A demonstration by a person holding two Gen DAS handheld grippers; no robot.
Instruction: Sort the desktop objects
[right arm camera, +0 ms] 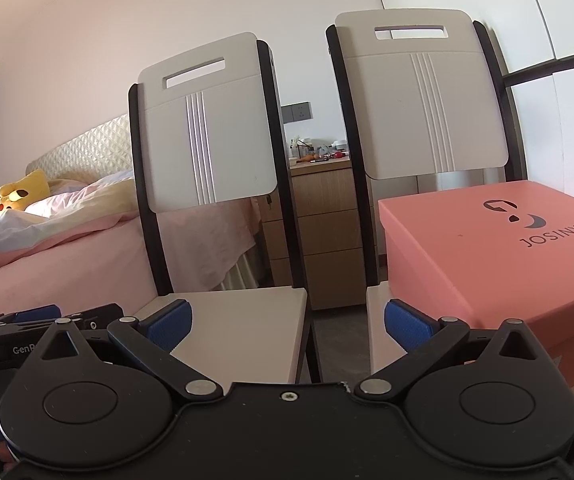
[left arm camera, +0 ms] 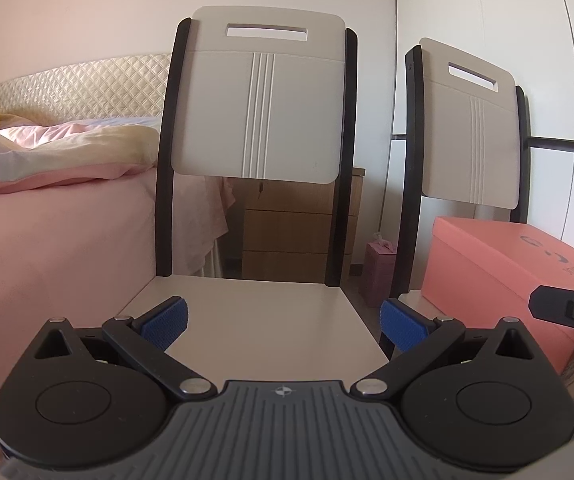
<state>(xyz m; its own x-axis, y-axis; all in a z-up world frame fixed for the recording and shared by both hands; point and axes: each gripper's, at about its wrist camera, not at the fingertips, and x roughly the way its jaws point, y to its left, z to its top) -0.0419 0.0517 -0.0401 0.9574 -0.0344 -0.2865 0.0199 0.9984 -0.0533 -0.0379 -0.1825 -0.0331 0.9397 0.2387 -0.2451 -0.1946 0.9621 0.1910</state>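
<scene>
A closed salmon-pink shoe box (right arm camera: 499, 248) with a dark logo rests on the seat of the right chair (right arm camera: 421, 104); the same box (left arm camera: 499, 264) shows at the right of the left wrist view. My left gripper (left arm camera: 283, 322) is open over the bare seat of the left chair (left arm camera: 263, 316), blue pads wide apart, holding nothing. My right gripper (right arm camera: 287, 322) is open too, spanning the gap between the two chairs, its right pad (right arm camera: 407, 326) close to the box's near left corner. The left gripper (right arm camera: 43, 320) also appears at the lower left of the right wrist view.
Two white chairs with black frames stand side by side. A bed with pink bedding (left arm camera: 47, 220) and a yellow plush toy (right arm camera: 21, 196) lies to the left. A wooden drawer unit (right arm camera: 323, 224) with small items on top stands behind the chairs, and a pink bag (left arm camera: 379, 272) sits on the floor.
</scene>
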